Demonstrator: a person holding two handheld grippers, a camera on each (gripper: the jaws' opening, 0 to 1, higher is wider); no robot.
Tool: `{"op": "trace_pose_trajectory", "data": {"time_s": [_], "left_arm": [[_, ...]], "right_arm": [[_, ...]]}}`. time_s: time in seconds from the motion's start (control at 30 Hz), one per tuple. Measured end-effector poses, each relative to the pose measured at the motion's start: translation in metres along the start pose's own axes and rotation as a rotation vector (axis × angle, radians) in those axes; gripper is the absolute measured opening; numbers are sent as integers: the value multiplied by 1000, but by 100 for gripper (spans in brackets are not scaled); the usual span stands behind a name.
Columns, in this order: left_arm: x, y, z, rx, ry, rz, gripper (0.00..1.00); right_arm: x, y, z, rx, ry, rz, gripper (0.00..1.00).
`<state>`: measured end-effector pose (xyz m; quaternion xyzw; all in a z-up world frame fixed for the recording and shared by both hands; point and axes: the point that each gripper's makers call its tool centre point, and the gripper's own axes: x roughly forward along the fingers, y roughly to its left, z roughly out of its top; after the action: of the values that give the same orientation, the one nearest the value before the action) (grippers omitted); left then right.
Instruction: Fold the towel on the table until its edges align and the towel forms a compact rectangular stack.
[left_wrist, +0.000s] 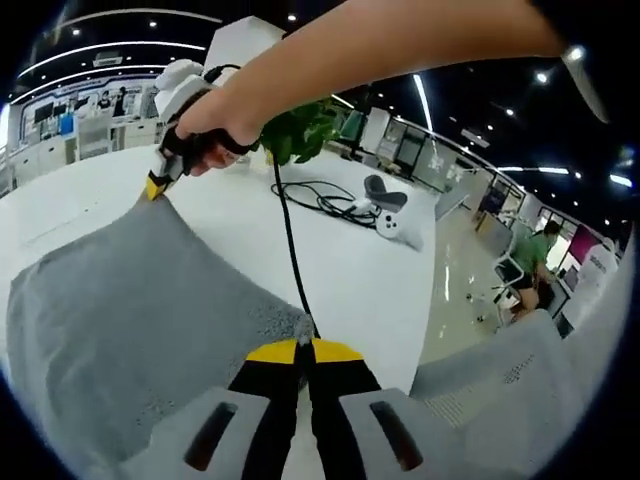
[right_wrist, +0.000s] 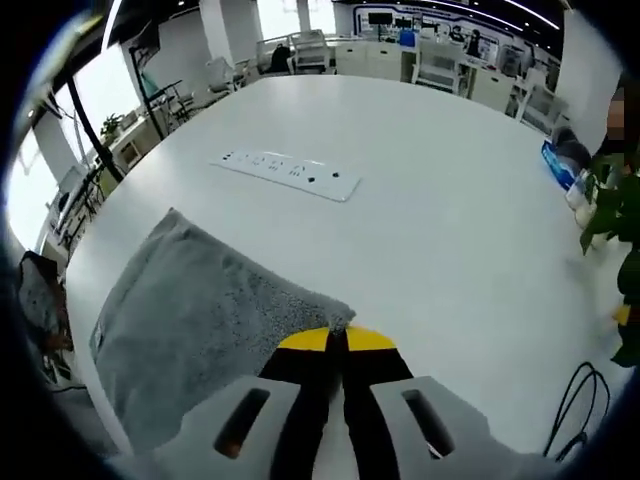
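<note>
A grey towel lies spread on the round white table. In the left gripper view my left gripper is shut on the towel's near corner, its yellow tips pressed together. At the far left a hand holds my right gripper, which pinches another corner of the towel. In the right gripper view that same right gripper is shut on a corner of the towel, which stretches away to the left toward the table edge.
A black cable crosses the table toward the left gripper. Beyond it are a green plant, coiled cords and a grey controller. A white power strip lies past the towel. A grey mesh chair stands at the table edge.
</note>
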<state>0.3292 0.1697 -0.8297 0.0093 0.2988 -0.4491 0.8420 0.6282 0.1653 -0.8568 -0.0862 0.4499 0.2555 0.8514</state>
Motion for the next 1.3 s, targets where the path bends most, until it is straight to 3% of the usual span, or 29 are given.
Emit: {"op": "trace_pose_trajectory", "data": {"time_s": [0.2,0.5,1.0,1.3], "left_arm": [[-5,-7,16,-55,-53,-20,2],[-20,-4,33,-51,-102,-6,2],[-78,29,43,-54,-181,72,2],[-108,40,38,-63,-229,104,2]], "right_arm": [[-17,3,9,1,-13,-8,1],[-34,11,27,13,-40,-12,1],[-43,48,63,61,-95,14,1],[-48,74,84,131,-136,38,1]]}}
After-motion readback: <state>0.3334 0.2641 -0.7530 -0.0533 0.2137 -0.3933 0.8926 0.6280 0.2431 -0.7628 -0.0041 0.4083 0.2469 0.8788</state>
